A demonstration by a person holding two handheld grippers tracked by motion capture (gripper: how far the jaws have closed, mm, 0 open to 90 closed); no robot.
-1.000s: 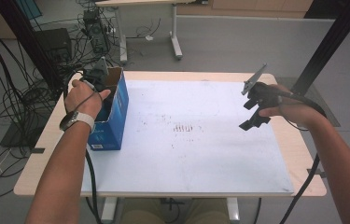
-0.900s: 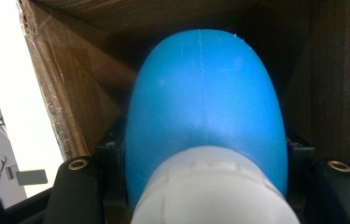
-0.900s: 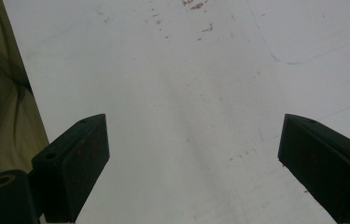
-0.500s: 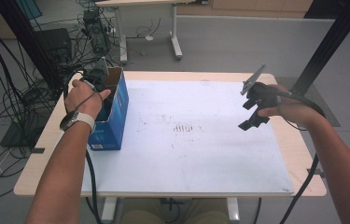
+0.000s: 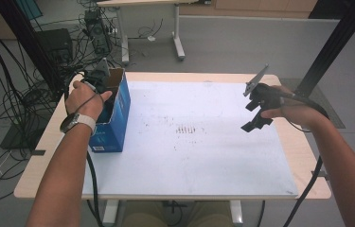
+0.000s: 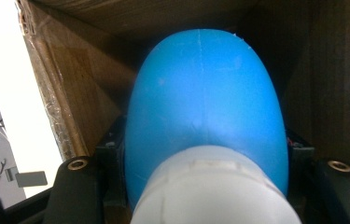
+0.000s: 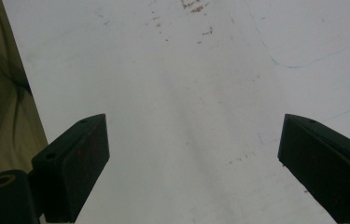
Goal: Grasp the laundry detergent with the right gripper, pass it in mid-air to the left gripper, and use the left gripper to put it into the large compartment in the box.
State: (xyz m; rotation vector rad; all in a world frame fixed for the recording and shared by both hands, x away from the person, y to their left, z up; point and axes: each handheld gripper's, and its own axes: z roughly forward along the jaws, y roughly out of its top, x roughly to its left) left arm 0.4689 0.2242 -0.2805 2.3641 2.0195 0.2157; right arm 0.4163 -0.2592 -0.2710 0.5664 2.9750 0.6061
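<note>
A smooth blue rounded object (image 6: 205, 93) with a white end (image 6: 210, 186) sits between the jaws of my left gripper (image 6: 205, 151), which is shut on it inside a brown cardboard interior. From the high view, that left gripper (image 5: 100, 78) reaches down into the open top of a blue box (image 5: 113, 118) at the table's left edge. My right gripper (image 5: 253, 116) hovers over the right side of the white sheet (image 5: 189, 156). Its jaws stand wide open with nothing between them, and the right gripper (image 7: 191, 135) looks down on bare, lightly marked sheet.
The white sheet covers most of a light wooden table (image 5: 47, 156). Faint dark marks (image 5: 187, 130) dot the sheet's middle. Cables (image 5: 23, 99) and equipment lie on the floor to the left, and a black post (image 5: 331, 47) rises at the far right.
</note>
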